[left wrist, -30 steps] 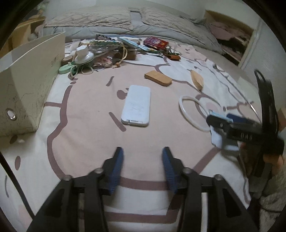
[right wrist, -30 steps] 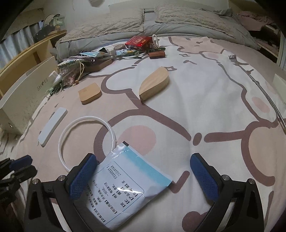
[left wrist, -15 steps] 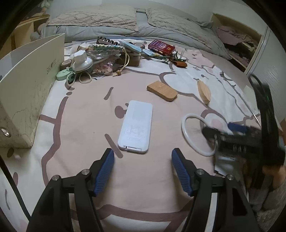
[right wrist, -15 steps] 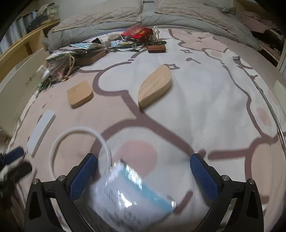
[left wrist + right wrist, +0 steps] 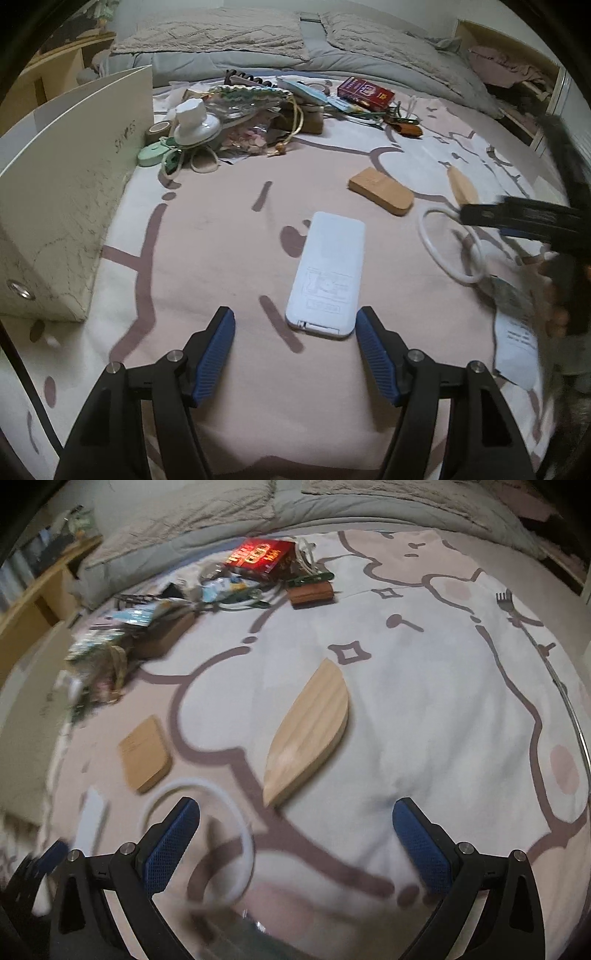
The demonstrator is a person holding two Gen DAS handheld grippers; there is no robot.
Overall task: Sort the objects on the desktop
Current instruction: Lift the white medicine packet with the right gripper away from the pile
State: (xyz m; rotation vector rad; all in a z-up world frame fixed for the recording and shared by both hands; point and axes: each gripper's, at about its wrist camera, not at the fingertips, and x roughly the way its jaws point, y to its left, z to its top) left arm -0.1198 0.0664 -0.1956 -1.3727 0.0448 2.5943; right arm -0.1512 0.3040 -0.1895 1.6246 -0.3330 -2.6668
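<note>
My left gripper (image 5: 295,347) is open and empty, its blue pads either side of the near end of a flat white power bank (image 5: 328,271) lying on the pink bedspread. My right gripper (image 5: 295,834) is open and empty, just short of a leaf-shaped wooden piece (image 5: 310,731); it also shows at the right of the left wrist view (image 5: 517,218). A white ring (image 5: 221,834) lies by its left finger, also seen in the left wrist view (image 5: 450,247). A smaller wooden block (image 5: 144,753) lies left. A white-and-blue pouch (image 5: 513,343) lies under the right gripper.
A tall white box (image 5: 66,177) stands at the left. A cluttered pile (image 5: 240,110) of small items, a red box (image 5: 258,557), a brown case (image 5: 310,592) and a back scratcher (image 5: 535,642) lie farther up the bed. Grey pillows (image 5: 295,33) are at the back.
My left gripper opened wider and moved forward up to the power bank. My right gripper moved forward off the pouch, past the ring, toward the leaf-shaped wood.
</note>
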